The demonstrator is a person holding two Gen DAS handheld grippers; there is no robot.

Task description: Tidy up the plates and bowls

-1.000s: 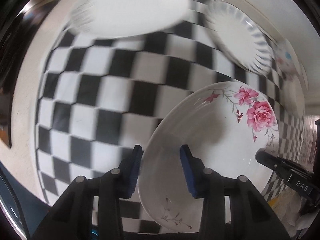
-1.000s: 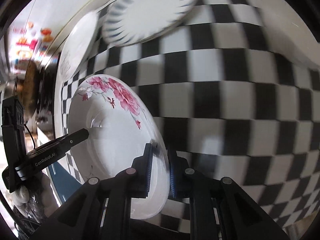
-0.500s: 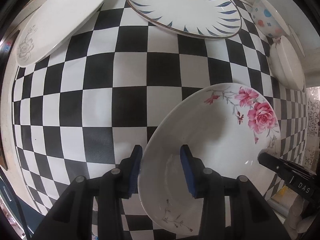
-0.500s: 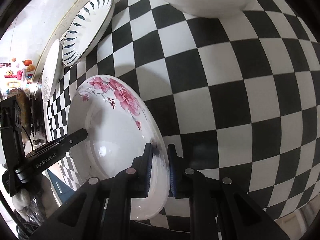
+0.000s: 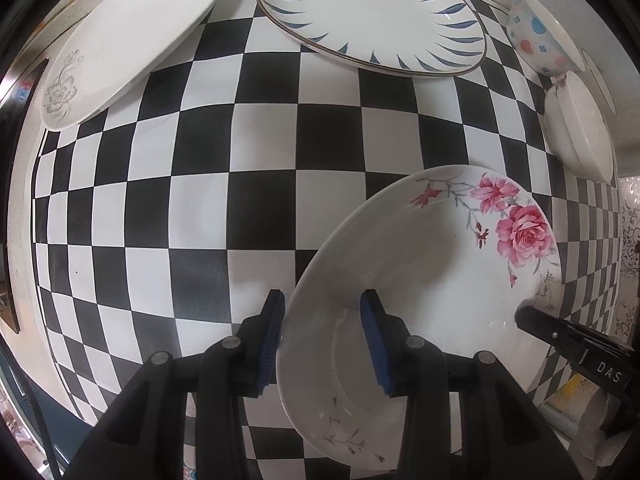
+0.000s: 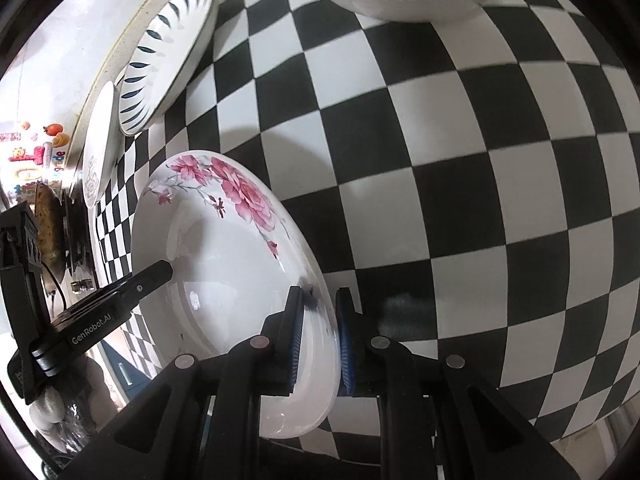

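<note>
1. Here, a black-and-white checkered worktop [image 5: 256,152] is carrying all the crockery and filling most of both wrist views.
2. A rose-patterned plate [image 5: 432,264] is hanging above the checks, tilted, in the lower right of the left wrist view; it is being gripped at two spots on its rim.
3. A blue-leaf plate [image 5: 372,20] is lying at the far side of the worktop, well apart from the rose-patterned plate.
4. A long white plate with a grey flower [image 5: 132,36] is lying just beside the blue-leaf plate, toward the far left corner.
5. A plain white bowl [image 5: 576,128] is sitting at the right edge (in the right wrist view it is showing large at the top).
6. A dotted bowl [image 5: 540,40] with blue and pink spots is sitting right next to the white bowl, farther back.
7. The left gripper [image 5: 322,336] is pointing down, its fingers [image 5: 272,336] standing moderately apart and straddling the plate's near rim, the outer pad against the rim; whether the inner pad is pressing I cannot tell.
8. The right gripper [image 6: 318,336] is clamping the opposite rim, its fingers [image 6: 294,332] narrow, one on each face.
</note>
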